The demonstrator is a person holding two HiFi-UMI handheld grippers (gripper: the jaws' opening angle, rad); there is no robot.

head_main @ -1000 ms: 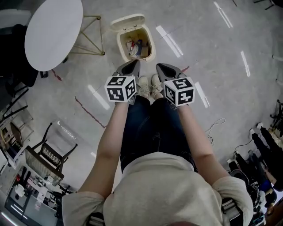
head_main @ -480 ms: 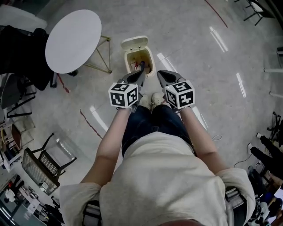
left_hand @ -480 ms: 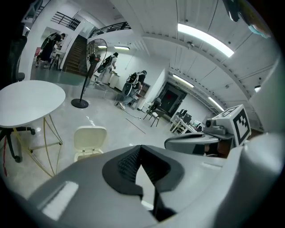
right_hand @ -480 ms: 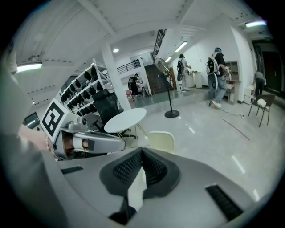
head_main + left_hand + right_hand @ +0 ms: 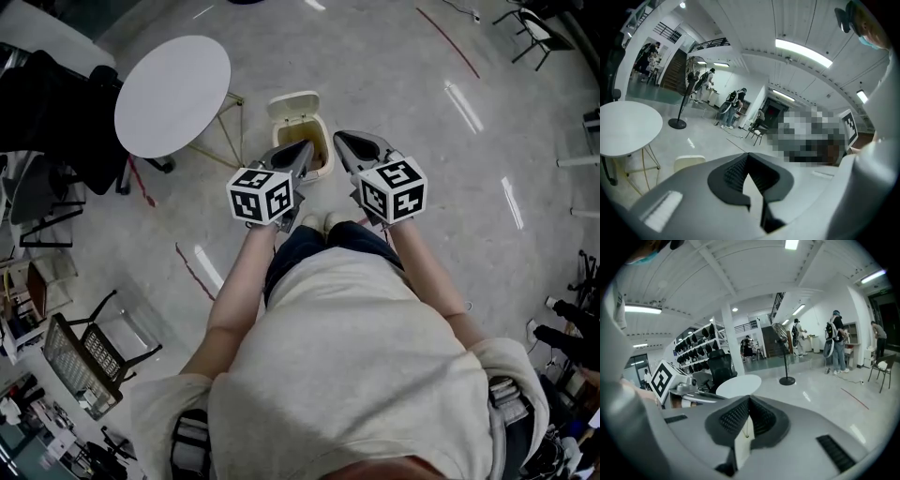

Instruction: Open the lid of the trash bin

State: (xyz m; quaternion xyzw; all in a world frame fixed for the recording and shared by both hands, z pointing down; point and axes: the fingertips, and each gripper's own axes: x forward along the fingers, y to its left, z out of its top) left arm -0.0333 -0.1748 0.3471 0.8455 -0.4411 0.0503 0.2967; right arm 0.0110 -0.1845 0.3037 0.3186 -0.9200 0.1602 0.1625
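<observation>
OK, left to right. The black chair (image 5: 56, 117) is far left, with the round white table (image 5: 173, 94) next to it. The table's thin legs stand just beside the trash bin (image 5: 325, 148). The bin sits on the floor ahead of your shoes (image 5: 335, 222), and its lid (image 5: 293, 103) is tipped up on the far side, already open. Your left gripper (image 5: 302, 148) is clenched on nothing, and its tip covers part of the bin's mouth from above. Your right gripper (image 5: 342, 138) is likewise closed and empty, just right of the bin.
</observation>
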